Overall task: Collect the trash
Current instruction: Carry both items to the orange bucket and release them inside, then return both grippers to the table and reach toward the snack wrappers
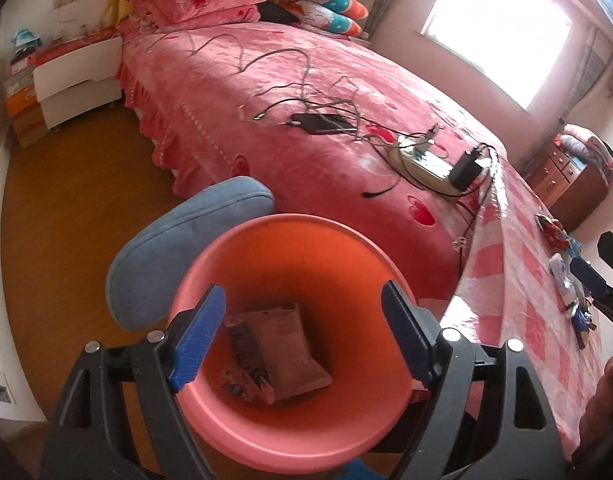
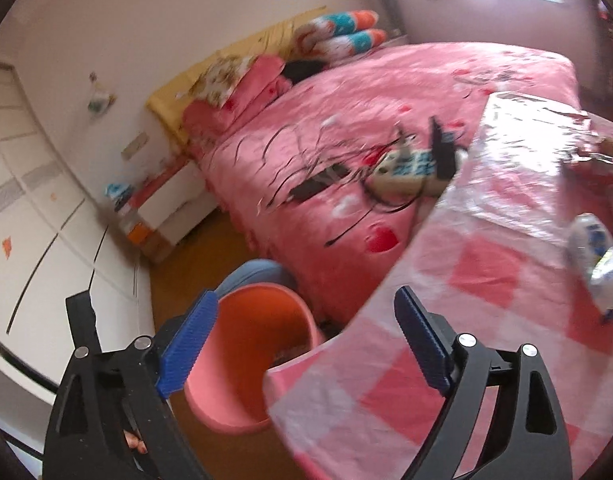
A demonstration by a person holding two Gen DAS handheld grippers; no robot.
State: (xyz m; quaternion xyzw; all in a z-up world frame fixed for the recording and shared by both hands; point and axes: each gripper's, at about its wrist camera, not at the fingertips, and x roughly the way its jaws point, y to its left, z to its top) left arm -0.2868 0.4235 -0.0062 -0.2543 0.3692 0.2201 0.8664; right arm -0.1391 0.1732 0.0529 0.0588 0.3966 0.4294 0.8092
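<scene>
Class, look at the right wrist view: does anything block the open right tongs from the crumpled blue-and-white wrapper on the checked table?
Nothing visible does. Only bare checked tablecloth lies between the right tongs and the wrapper.

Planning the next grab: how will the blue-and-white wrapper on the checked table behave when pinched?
The blue-and-white wrapper looks crumpled and thin, so probably floppy and light. Its glossy film may slip between pads, and on the shiny tablecloth it likely slides when nudged.

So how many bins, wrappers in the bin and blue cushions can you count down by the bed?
Round pink plastic bin: 1
Crumpled paper wrappers inside the bin: 2
Blue padded cushion beside the bin: 1
Total: 4
</scene>
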